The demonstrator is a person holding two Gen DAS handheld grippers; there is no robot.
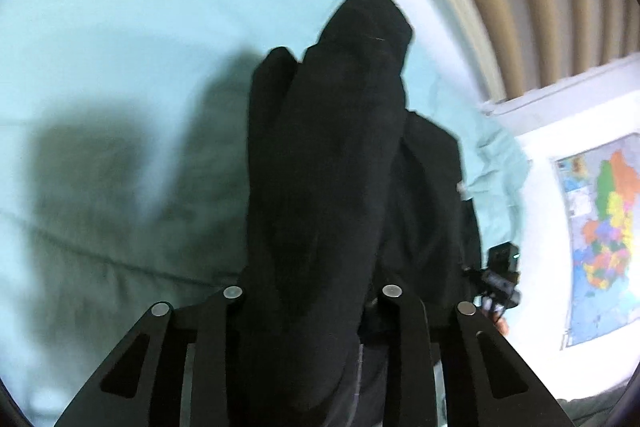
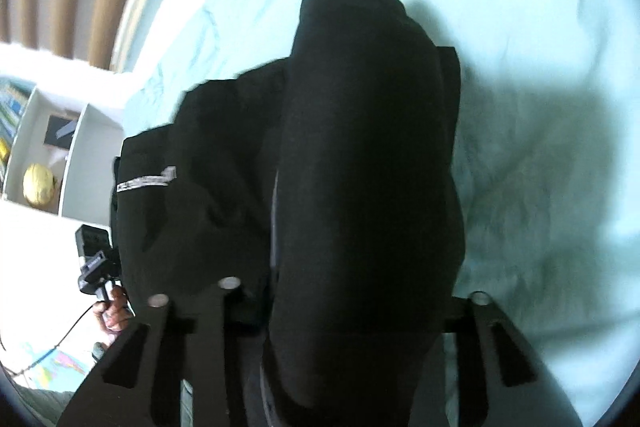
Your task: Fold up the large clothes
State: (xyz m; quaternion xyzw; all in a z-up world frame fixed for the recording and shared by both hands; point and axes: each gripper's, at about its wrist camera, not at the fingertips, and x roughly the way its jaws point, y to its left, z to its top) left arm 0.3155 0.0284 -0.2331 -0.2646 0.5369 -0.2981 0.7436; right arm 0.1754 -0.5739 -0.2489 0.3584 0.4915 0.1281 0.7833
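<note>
We see 2 grippers nipped on the black garment (image 1: 328,155): left gripper (image 1: 316,311) jaws narrow, cloth bunched btwn; right gripper (image 2: 352,307) same. Garment hangs lifted over the pale blue bed sheet (image 1: 120,47).

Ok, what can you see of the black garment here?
The black garment is soft, matte fabric, bunched into thick vertical folds. In each wrist view a fold lies between the fingers of the left gripper and the right gripper, gripped and hanging over the pale turquoise bed sheet. A thin pale strip marks one hanging part.
</note>
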